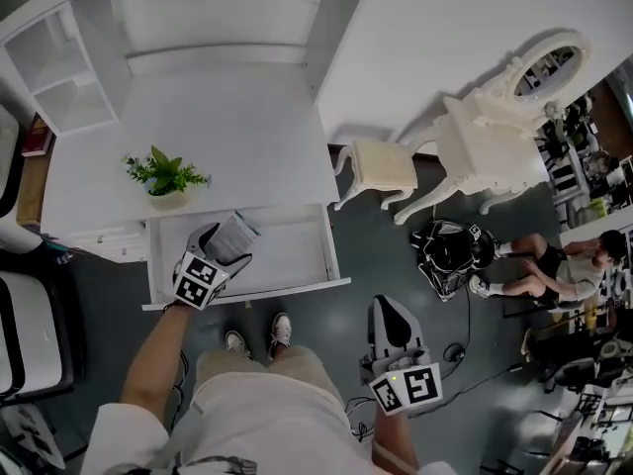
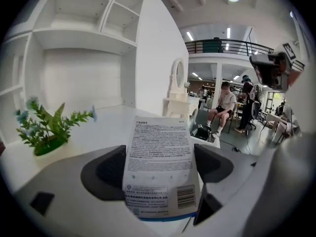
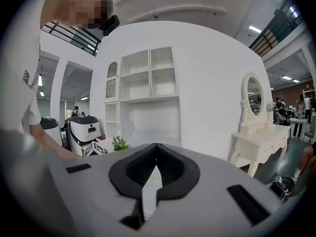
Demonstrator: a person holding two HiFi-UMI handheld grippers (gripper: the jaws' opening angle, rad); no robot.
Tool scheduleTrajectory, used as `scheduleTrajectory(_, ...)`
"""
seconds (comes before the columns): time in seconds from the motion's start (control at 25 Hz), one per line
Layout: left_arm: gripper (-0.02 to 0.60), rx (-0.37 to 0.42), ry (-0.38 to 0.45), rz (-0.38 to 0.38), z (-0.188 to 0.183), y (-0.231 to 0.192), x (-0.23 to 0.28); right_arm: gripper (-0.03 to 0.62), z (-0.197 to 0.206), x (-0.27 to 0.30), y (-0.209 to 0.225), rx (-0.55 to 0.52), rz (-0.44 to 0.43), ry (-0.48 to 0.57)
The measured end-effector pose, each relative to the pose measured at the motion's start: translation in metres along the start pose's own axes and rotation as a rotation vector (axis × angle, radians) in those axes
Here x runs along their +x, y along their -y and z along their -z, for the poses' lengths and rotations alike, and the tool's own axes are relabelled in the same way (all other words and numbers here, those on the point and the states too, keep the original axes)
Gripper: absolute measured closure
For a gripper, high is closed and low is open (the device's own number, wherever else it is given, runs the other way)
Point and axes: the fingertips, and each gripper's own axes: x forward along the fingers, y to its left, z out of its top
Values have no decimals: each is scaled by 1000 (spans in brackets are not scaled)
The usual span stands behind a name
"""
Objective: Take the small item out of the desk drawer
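Observation:
My left gripper (image 1: 226,245) hangs over the open white desk drawer (image 1: 297,287) and is shut on a flat white packet (image 1: 237,234) with small print and a barcode. In the left gripper view the packet (image 2: 159,157) stands upright between the two dark pads (image 2: 106,173), lifted above the desk top. My right gripper (image 1: 390,310) is low at the person's right side, away from the desk. Its pads (image 3: 143,164) meet at the tips with nothing between them.
A small potted plant (image 1: 165,174) stands on the white desk (image 1: 227,117) just behind the drawer. Shelves (image 1: 59,67) rise at the back left. A white stool (image 1: 381,163), a dressing table with a mirror (image 1: 495,137), a black bag (image 1: 450,250) and a seated person (image 1: 554,265) are to the right.

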Motion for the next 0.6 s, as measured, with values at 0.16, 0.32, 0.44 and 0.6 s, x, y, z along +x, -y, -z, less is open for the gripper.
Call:
scheduleTrajectory(0.16,141,-36,94,-89,-35,-15,-31,585,-19,16,5,-17,-49,49)
scheduleTrajectory(0.32,141,-60,174,-154,-66,-23,-58,585,-36,29,10,-30,-90,86)
scheduleTrajectory(0.44,141,-83,230,-201,-87,-27,-76,585,-46,39,14,-33,-125,107)
scheduleTrajectory(0.6,141,-122,301,-240,-111,-31,-97,585,-53,56,18,-31,-168,114)
